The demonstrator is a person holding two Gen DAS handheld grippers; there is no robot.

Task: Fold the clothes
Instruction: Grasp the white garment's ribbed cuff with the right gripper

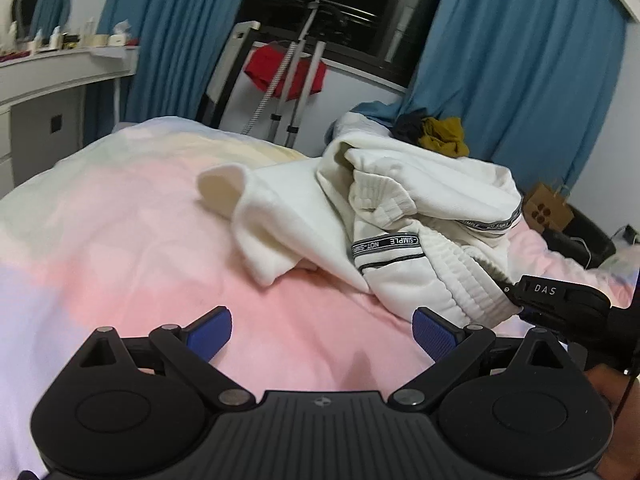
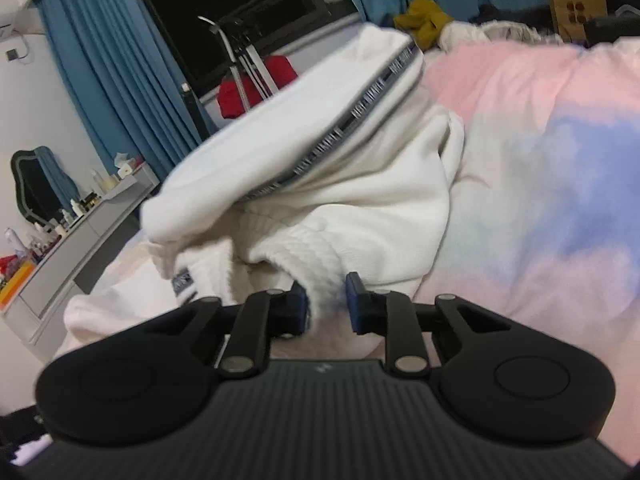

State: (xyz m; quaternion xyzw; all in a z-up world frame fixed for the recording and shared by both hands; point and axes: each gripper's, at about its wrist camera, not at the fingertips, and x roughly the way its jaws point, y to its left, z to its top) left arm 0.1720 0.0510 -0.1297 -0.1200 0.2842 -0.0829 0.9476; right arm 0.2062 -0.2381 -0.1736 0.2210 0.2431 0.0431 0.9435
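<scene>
Two grippers: right gripper [image 2: 327, 304] pinches the white garment [image 2: 320, 184]; left gripper [image 1: 322, 334] spread, empty, beside it.

White garment [image 1: 404, 216]: soft ribbed matt cloth. Bedcover [image 1: 140, 240]: smooth matt fabric. Left hand-held gripper [image 1: 322, 332]: matt black plastic.

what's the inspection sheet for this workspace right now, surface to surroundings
surface: bed cover, pink, cream and blue patches.
job's things: white garment with lettered grey trim, crumpled, unfolded.
clutter: mustard cloth beyond the garment; brown paper bag off the bed.
grippers: left gripper open over bare cover, holding nothing; right gripper closed on the garment's ribbed hem.
cables: thin cable near the dark box beside the bed.
surroundings: blue curtains, dark window, red cloth on a rack, cluttered dresser.
</scene>
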